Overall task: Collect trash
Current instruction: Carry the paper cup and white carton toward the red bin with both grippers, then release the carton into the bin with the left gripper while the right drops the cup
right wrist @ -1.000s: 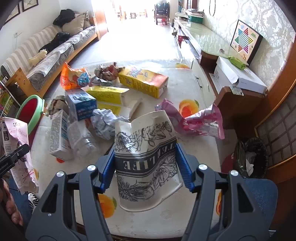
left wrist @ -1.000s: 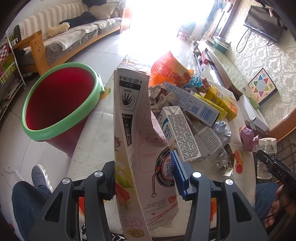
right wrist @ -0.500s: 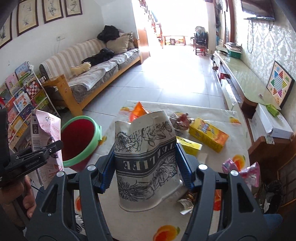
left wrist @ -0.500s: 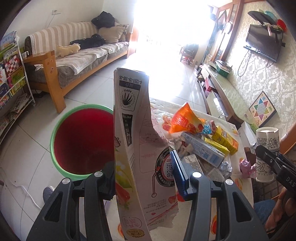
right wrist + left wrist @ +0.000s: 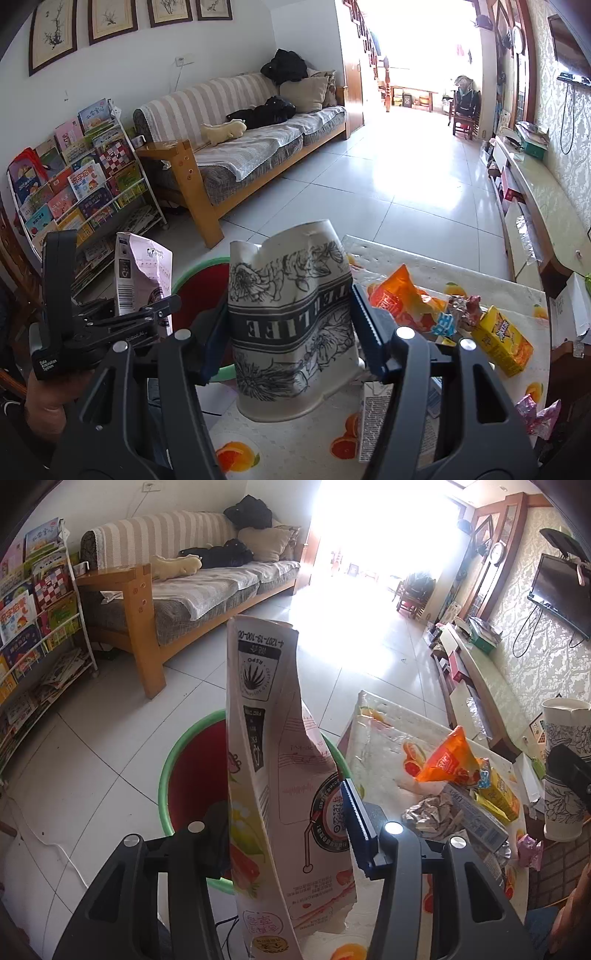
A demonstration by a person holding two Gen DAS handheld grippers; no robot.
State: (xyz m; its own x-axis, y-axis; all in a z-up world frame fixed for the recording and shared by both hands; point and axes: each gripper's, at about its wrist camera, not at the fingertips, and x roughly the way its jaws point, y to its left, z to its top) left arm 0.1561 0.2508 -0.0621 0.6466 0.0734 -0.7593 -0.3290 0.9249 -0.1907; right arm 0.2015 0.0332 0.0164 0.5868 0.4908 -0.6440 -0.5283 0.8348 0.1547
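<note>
My left gripper [image 5: 286,830] is shut on a torn pink-and-white snack bag [image 5: 273,760], held upright in the air over the rim of the red bin with a green rim [image 5: 184,775] on the floor. In the right wrist view my right gripper [image 5: 291,332] is shut on a dented paper cup [image 5: 291,325] with black flower print, raised above the table's left end. The same cup [image 5: 563,775] shows at the right edge of the left wrist view. The bag [image 5: 142,273] and the bin [image 5: 199,284] appear left of the cup.
Beside the bin stands a table with a fruit-print cover [image 5: 406,258] that carries an orange snack packet [image 5: 399,299], a yellow carton [image 5: 502,339], crumpled wrappers [image 5: 432,812] and a white carton [image 5: 373,417]. A sofa [image 5: 258,147] and a bookshelf [image 5: 74,177] stand beyond on the tiled floor.
Both grippers have risen and swung left from above the table's litter toward the bin, each keeping its hold. The bin now lies right behind the bag.
</note>
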